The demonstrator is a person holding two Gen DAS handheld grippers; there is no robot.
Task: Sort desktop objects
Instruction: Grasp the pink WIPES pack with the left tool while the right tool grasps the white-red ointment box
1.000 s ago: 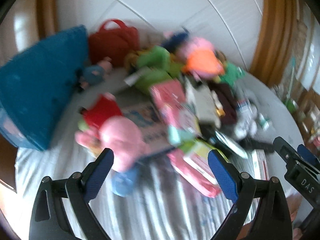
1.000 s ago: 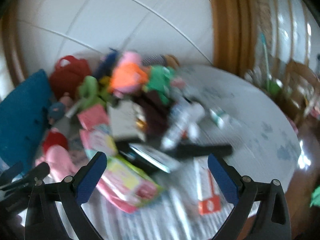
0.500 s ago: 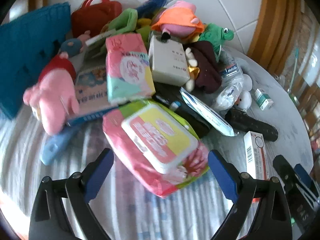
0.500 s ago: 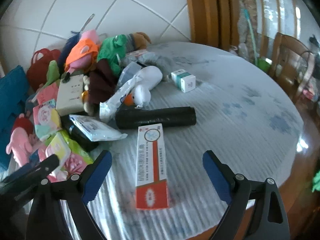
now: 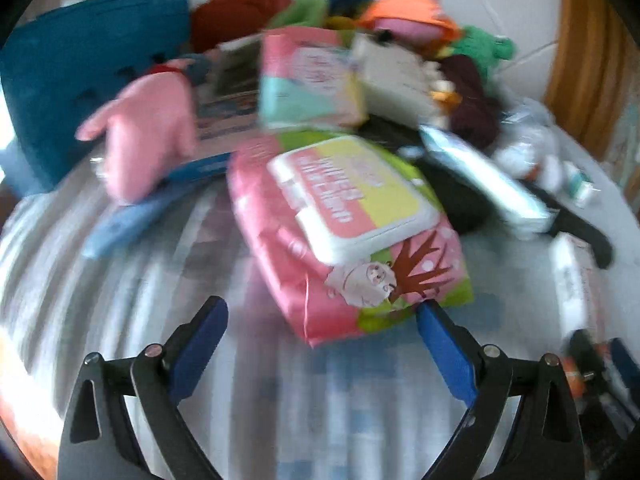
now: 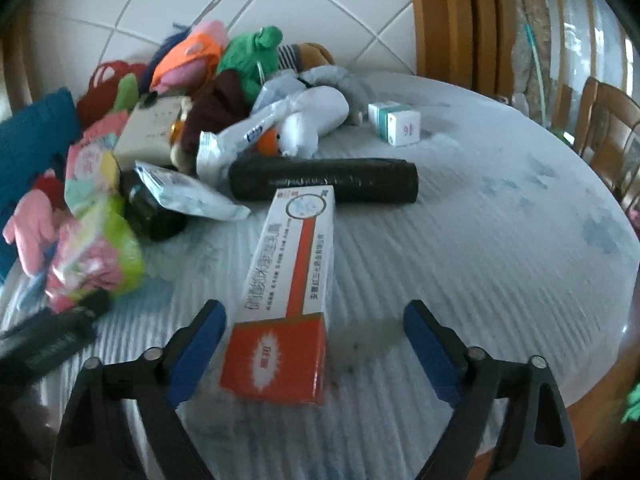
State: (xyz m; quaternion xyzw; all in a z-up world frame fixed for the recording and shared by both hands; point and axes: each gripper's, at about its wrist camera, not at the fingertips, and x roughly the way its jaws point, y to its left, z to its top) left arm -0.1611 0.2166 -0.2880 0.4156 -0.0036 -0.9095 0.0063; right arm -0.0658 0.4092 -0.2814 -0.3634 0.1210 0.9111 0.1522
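The left gripper (image 5: pixel 322 334) has its jaws spread wide and holds nothing; the near corner of a pink and green wet-wipes pack (image 5: pixel 348 236) lies between the blue fingertips (image 5: pixel 202 334), though blur hides whether the right tip touches the pack. The right gripper (image 6: pixel 312 338) is likewise wide apart and empty. The red end of a long white and red carton (image 6: pixel 286 292) sits between its fingers, close to the left pad (image 6: pixel 200 340) and well clear of the right one.

The carton lies lengthwise on the counter (image 6: pixel 500 240), which is round and covered with a pale ribbed cloth. Its far end touches or overlaps a black roll (image 6: pixel 324 180) lying crosswise. Beyond the roll a small white and teal box (image 6: pixel 394 123) stands alone. To the left is a heap: a white plush toy (image 6: pixel 316 120), a green frog toy (image 6: pixel 250 58), an orange and pink plush (image 6: pixel 188 60), a cream box (image 6: pixel 150 132) and a clear sachet (image 6: pixel 188 196). In the left wrist view a pink plush pig (image 5: pixel 148 128) lies beside the wipes pack, with a blue cushion (image 5: pixel 80 72) and a red bag (image 5: pixel 236 12) behind.

A white tiled wall (image 6: pixel 320 8) backs the heap, with wooden trim (image 6: pixel 444 20) to its right and a wooden chair (image 6: pixel 608 128) at the counter's far edge.
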